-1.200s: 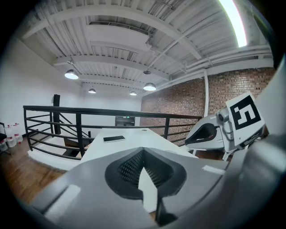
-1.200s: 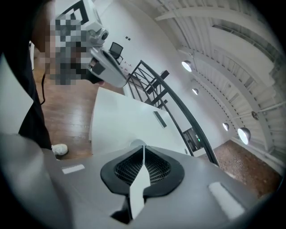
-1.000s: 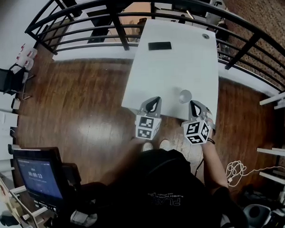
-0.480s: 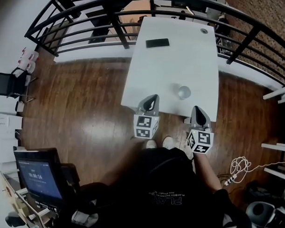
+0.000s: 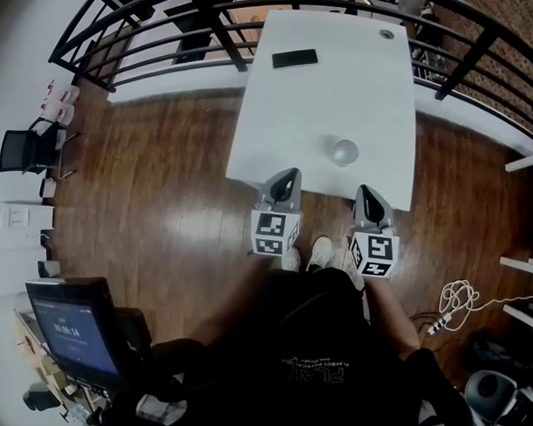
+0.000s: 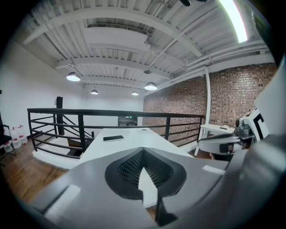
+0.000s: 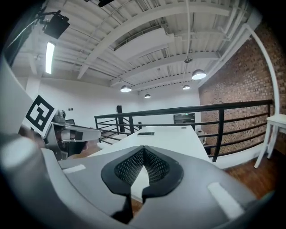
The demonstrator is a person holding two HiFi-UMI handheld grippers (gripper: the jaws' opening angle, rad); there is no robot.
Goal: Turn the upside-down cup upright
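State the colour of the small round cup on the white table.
Grey; the small round cup shows best in the head view.

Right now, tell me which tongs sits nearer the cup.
The right tongs, just short of the cup at the table's near edge; the left tongs sits farther off.

- Table [image 5: 319, 105]: cup [image 5: 345, 151] on it, near end, right of centre.
- Phone [image 5: 295, 58] on table, far end, left side.
- Left gripper [image 5: 285, 186], right gripper [image 5: 369, 202]: at table's near edge, either side of the cup.
- Railing [image 5: 209, 25] behind table.
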